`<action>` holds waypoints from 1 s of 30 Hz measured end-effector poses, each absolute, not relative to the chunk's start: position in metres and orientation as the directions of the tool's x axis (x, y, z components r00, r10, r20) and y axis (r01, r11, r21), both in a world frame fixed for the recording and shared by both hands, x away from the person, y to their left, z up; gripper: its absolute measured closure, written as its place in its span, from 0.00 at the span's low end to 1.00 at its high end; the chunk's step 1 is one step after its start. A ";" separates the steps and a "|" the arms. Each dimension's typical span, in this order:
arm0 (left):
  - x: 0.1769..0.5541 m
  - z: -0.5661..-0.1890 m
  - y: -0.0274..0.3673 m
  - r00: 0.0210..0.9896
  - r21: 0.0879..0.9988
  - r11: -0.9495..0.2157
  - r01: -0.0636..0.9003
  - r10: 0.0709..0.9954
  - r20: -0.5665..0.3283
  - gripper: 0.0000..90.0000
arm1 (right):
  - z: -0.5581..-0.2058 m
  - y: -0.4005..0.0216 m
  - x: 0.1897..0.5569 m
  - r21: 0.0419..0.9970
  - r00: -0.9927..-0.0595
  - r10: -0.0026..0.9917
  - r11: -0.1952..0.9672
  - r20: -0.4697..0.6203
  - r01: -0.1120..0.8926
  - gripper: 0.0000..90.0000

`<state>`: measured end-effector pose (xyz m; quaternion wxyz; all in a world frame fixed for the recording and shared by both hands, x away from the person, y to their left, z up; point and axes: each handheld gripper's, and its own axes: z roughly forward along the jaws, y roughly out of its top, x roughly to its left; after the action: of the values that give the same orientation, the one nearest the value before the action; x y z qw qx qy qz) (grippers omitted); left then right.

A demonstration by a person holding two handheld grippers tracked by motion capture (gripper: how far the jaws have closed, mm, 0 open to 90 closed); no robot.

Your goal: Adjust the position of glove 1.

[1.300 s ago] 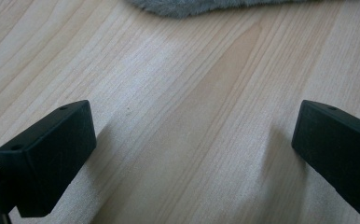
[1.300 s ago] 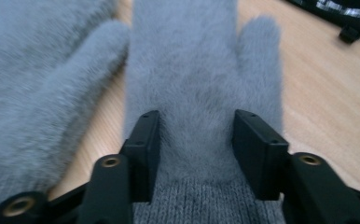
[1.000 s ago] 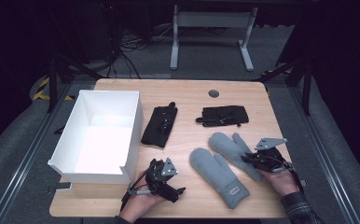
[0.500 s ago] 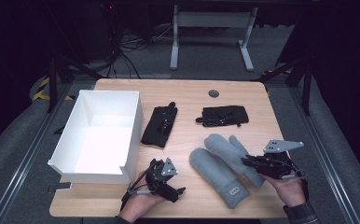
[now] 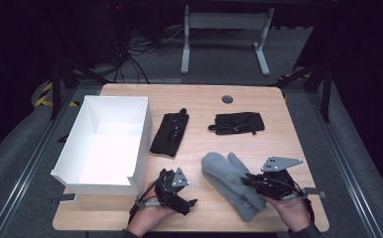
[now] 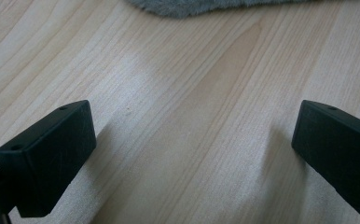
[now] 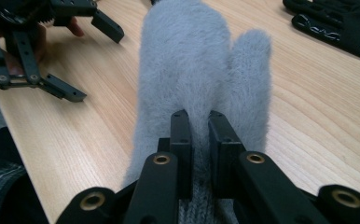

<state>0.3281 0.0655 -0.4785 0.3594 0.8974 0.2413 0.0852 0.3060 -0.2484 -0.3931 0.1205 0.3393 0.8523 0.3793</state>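
Observation:
My right gripper (image 5: 251, 181) (image 7: 199, 116) is shut on the cuff of a grey fleece mitten (image 5: 234, 171) (image 7: 201, 60). This mitten lies partly over a second grey mitten (image 5: 244, 206) near the table's front edge. My left gripper (image 5: 189, 193) (image 6: 192, 135) rests on the table to the left of the mittens, held by a hand. Its jaws are open with only bare wood between them. A grey mitten edge (image 6: 201, 7) lies just beyond them. The left gripper (image 7: 94, 60) also appears at the upper left of the right gripper view.
A white open box (image 5: 140, 144) stands at the table's left. Two black gloves lie mid-table, one (image 5: 170, 133) beside the box, the other (image 5: 236, 122) (image 7: 341, 23) further right. A dark round grommet (image 5: 227, 99) sits near the far edge.
My right gripper has moved toward the front edge, dragging the held mitten onto the other one. The left gripper has stayed put.

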 end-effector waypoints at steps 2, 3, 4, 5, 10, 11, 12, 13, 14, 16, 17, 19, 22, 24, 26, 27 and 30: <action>0.328 -0.479 0.066 0.869 0.686 -0.625 0.372 0.494 -0.021 0.00 | -0.397 -0.244 0.307 0.720 -0.738 0.673 0.486 0.053 0.496 0.91; 0.328 -0.479 0.066 0.869 0.686 -0.625 0.373 0.495 -0.022 0.00 | -0.400 -0.241 0.308 0.715 -0.738 0.673 0.492 0.051 0.497 0.88; 0.328 -0.479 0.066 0.869 0.686 -0.625 0.373 0.495 -0.022 0.00 | -0.400 -0.241 0.308 0.715 -0.738 0.673 0.492 0.051 0.497 0.88; 0.328 -0.478 0.066 0.869 0.686 -0.625 0.372 0.494 -0.020 0.00 | -0.401 -0.240 0.308 0.711 -0.742 0.669 0.499 0.048 0.496 0.85; 0.328 -0.478 0.065 0.867 0.684 -0.625 0.376 0.498 -0.022 0.00 | -0.399 -0.242 0.308 0.727 -0.748 0.661 0.484 0.061 0.487 0.66; 0.328 -0.478 0.065 0.865 0.684 -0.624 0.378 0.501 -0.022 0.00 | -0.396 -0.247 0.308 0.743 -0.754 0.654 0.479 0.053 0.468 0.65; 0.328 -0.478 0.065 0.865 0.684 -0.624 0.378 0.501 -0.022 0.00 | -0.395 -0.249 0.309 0.747 -0.755 0.654 0.479 0.047 0.461 0.66; 0.328 -0.478 0.065 0.864 0.684 -0.623 0.379 0.502 -0.022 0.00 | -0.394 -0.255 0.310 0.752 -0.752 0.659 0.479 0.033 0.453 0.68; 0.328 -0.478 0.065 0.864 0.684 -0.623 0.379 0.502 -0.022 0.00 | -0.394 -0.255 0.310 0.752 -0.752 0.659 0.479 0.033 0.453 0.68; 0.328 -0.478 0.064 0.864 0.684 -0.623 0.380 0.503 -0.023 0.00 | -0.392 -0.275 0.316 0.763 -0.738 0.673 0.457 0.040 0.458 0.70; 0.328 -0.478 0.065 0.864 0.684 -0.623 0.380 0.503 -0.023 0.00 | -0.391 -0.280 0.317 0.767 -0.738 0.673 0.449 0.047 0.458 0.70; 0.328 -0.478 0.065 0.864 0.684 -0.622 0.380 0.502 -0.023 0.00 | -0.392 -0.295 0.319 0.767 -0.728 0.684 0.441 0.048 0.465 0.70; 0.328 -0.478 0.065 0.864 0.684 -0.622 0.380 0.503 -0.022 0.00 | -0.392 -0.309 0.318 0.770 -0.724 0.687 0.428 0.063 0.474 0.70; 0.328 -0.478 0.065 0.864 0.685 -0.622 0.380 0.503 -0.023 0.00 | -0.393 -0.318 0.313 0.771 -0.723 0.686 0.418 0.078 0.480 0.69; 0.328 -0.478 0.065 0.864 0.684 -0.622 0.380 0.502 -0.022 0.00 | -0.395 -0.321 0.307 0.773 -0.731 0.676 0.418 0.087 0.478 0.68; 0.328 -0.478 0.065 0.864 0.684 -0.623 0.380 0.502 -0.022 0.00 | -0.396 -0.321 0.302 0.771 -0.740 0.666 0.424 0.090 0.475 0.67; 0.328 -0.478 0.065 0.864 0.685 -0.622 0.379 0.502 -0.022 0.00 | -0.400 -0.320 0.292 0.767 -0.758 0.644 0.434 0.103 0.473 0.66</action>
<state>0.3278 0.0646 -0.4783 0.3582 0.8966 0.2459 0.0858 0.2921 -0.3195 -0.3998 0.1028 0.3322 0.8405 0.4155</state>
